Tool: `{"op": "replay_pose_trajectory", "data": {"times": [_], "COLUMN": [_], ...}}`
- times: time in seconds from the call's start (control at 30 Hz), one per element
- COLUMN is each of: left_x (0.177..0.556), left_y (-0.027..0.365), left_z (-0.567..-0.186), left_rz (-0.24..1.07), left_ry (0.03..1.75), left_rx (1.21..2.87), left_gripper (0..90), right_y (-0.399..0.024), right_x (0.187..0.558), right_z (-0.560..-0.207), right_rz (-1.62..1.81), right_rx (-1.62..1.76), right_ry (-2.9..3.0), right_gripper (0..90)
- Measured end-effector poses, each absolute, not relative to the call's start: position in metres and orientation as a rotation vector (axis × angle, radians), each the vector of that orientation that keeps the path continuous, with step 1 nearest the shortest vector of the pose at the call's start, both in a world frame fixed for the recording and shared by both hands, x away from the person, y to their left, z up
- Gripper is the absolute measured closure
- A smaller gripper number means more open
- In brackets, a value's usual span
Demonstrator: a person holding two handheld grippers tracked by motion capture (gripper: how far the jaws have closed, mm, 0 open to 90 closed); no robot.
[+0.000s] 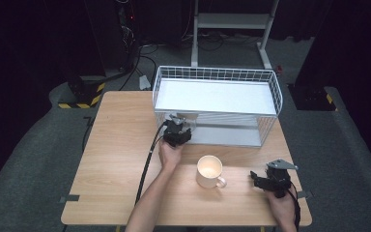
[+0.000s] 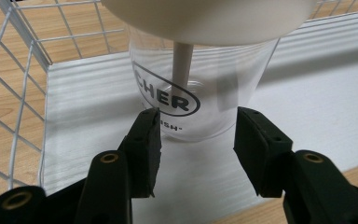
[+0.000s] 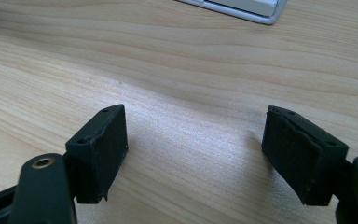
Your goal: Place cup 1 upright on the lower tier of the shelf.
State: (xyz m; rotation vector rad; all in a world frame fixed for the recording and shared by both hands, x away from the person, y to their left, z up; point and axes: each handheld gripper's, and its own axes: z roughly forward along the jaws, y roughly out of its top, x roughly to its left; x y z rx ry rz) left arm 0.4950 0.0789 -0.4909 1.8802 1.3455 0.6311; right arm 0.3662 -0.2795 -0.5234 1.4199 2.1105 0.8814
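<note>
A clear glass point(image 2: 200, 93) with a black oval logo stands on the white lower floor of a wire rack point(image 1: 265, 104). A cream round piece with a thin stem point(image 2: 182, 65) reaching down into the glass sits over its top. My left gripper point(image 2: 196, 117) is shut on the glass near its base, one pad on each side. In the high view the left gripper point(image 1: 178, 130) is at the rack's front left opening. A cream mug point(image 1: 209, 170) stands on the wooden table. To its right my right gripper point(image 1: 256, 178) rests low over the bare wood, open with nothing between its fingers point(image 3: 102, 140).
The rack's wire side wall point(image 2: 18, 93) runs close on the left of the glass. A white upper shelf point(image 1: 217, 94) covers the rack. A white edge point(image 3: 242, 9) shows far ahead of the right gripper. The table's edge point(image 1: 183, 222) is near me; a white stand point(image 1: 232, 21) is behind the table.
</note>
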Motion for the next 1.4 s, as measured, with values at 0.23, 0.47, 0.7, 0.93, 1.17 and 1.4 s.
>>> {"op": "replay_pose_trajectory", "data": {"times": [0.23, 0.47, 0.7, 0.93, 1.17, 1.4], "left_x": [0.503, 0.507, 0.508, 0.499, 0.488, 0.476], "left_y": [0.076, 0.074, 0.075, 0.076, 0.08, 0.088], "left_z": [-0.489, -0.487, -0.487, -0.483, -0.478, -0.472], "left_rz": [0.64, 0.654, 0.647, 0.606, 0.583, 0.611], "left_ry": [1.345, 1.342, 1.34, 1.326, 1.308, 1.274], "left_rx": [1.901, 1.9, 1.907, 1.879, 1.867, 1.872], "left_gripper": [51.5, 51.6, 50.8, 42.1, 37.5, 35.1], "right_y": [-0.279, -0.279, -0.279, -0.279, -0.279, -0.279], "right_x": [0.366, 0.366, 0.366, 0.366, 0.366, 0.366], "right_z": [-0.523, -0.523, -0.523, -0.523, -0.523, -0.523], "right_rz": [0.881, 0.881, 0.881, 0.881, 0.881, 0.881], "right_rx": [1.42, 1.42, 1.42, 1.42, 1.42, 1.42], "right_ry": [2.11, 2.111, 2.111, 2.11, 2.111, 2.11], "right_gripper": [22.5, 22.4, 22.5, 22.4, 22.4, 22.4]}}
